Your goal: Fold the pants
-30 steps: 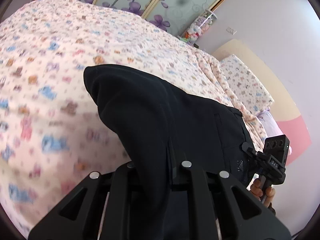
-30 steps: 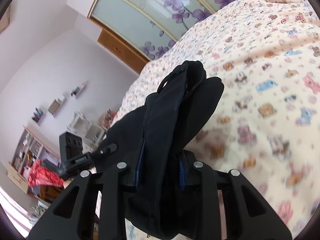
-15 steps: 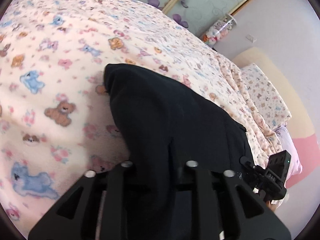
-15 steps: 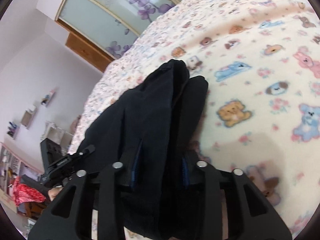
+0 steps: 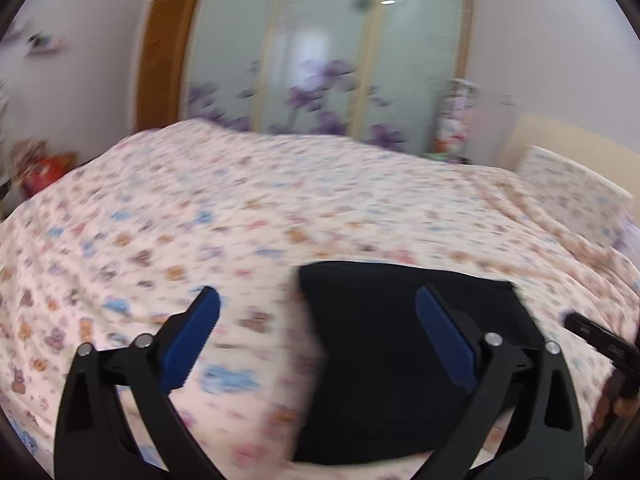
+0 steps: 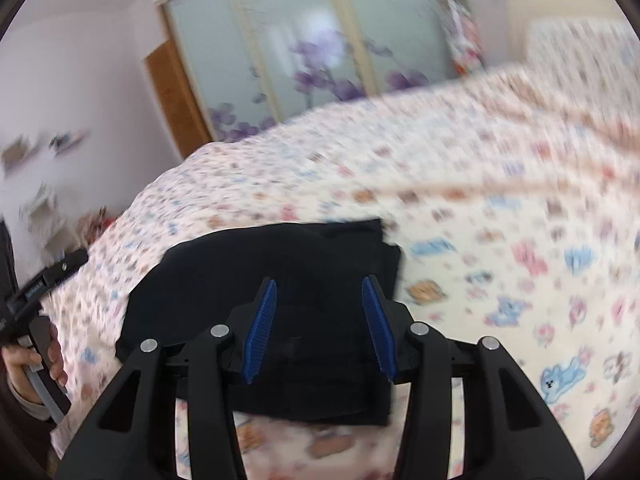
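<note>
Your left gripper (image 5: 316,320) has just sprung wide, and nothing sits between its blue pads (image 5: 192,340). A second ago it was clamped on the black pants (image 5: 400,360). They now lie folded flat on the teddy-print bedspread (image 5: 240,208), under your right pad in that view.

Your right gripper (image 6: 320,312) has also just been opening and stands partly apart, with the cloth it pinched a second ago released. The pants (image 6: 280,264) rest on the bed below and beyond its tips, near the bed's near edge. Both views are motion-blurred, with the wardrobe doors (image 6: 304,40) at the far side.
</note>
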The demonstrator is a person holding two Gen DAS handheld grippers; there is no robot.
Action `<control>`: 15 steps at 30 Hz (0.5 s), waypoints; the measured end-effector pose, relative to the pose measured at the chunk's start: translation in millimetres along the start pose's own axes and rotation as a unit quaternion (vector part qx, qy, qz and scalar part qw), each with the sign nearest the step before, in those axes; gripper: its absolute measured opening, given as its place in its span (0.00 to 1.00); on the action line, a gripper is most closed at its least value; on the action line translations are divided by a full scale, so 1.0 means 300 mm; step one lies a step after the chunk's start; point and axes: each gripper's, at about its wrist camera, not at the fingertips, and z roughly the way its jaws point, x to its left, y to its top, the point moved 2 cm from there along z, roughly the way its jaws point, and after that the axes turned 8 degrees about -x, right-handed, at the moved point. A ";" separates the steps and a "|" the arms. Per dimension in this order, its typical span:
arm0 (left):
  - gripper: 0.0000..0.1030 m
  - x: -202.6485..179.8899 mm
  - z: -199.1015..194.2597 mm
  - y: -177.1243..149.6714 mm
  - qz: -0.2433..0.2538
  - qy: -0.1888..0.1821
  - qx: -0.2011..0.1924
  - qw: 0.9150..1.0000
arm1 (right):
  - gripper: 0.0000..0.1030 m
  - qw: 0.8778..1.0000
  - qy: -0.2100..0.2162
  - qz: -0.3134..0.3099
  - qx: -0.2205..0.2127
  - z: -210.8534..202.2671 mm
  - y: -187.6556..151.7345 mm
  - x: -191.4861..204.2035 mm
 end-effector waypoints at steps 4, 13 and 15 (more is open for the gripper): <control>0.98 -0.155 -0.008 -0.067 0.015 -0.032 0.032 0.999 | 0.46 0.998 -0.024 -0.058 0.005 0.005 -0.031 0.090; 0.98 -0.213 0.167 -0.321 0.056 0.041 0.132 0.989 | 0.47 0.988 -0.082 -0.076 0.111 0.155 -0.224 0.069; 0.98 -0.195 0.199 -0.371 0.056 0.046 0.153 0.986 | 0.47 0.985 -0.093 -0.089 0.112 0.166 -0.251 0.078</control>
